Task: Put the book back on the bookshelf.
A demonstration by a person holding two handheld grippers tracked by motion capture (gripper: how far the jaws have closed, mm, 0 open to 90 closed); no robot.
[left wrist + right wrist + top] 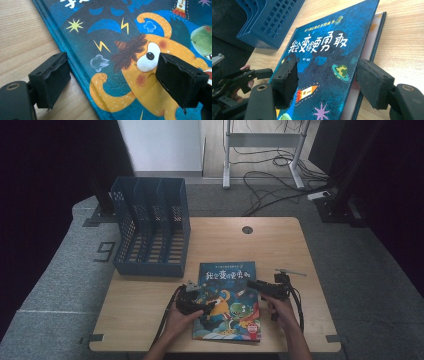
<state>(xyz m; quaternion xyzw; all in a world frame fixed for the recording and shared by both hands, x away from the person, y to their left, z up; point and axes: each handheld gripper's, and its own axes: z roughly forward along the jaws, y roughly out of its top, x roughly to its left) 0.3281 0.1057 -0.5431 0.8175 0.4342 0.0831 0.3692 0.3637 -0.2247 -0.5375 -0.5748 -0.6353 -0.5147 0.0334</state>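
- The book (228, 301) lies flat on the worktop (150, 305), long axis running away from the person.
- Left gripper (112, 80) straddles its left edge, jaws spread.
- Right gripper (327, 82) straddles the lifted right cover edge, jaws spread, not pinching.

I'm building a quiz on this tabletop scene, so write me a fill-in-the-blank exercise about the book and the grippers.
1. The picture book lies on the wooden ____.
2. The blue file rack stands beyond the book's ____ corner in the high view.
3. The right gripper has its jaws ____, straddling the book's lifted front cover.
4. The left gripper hovers over an ____ cartoon monster on the cover.

Missing words: table; far left; open; orange
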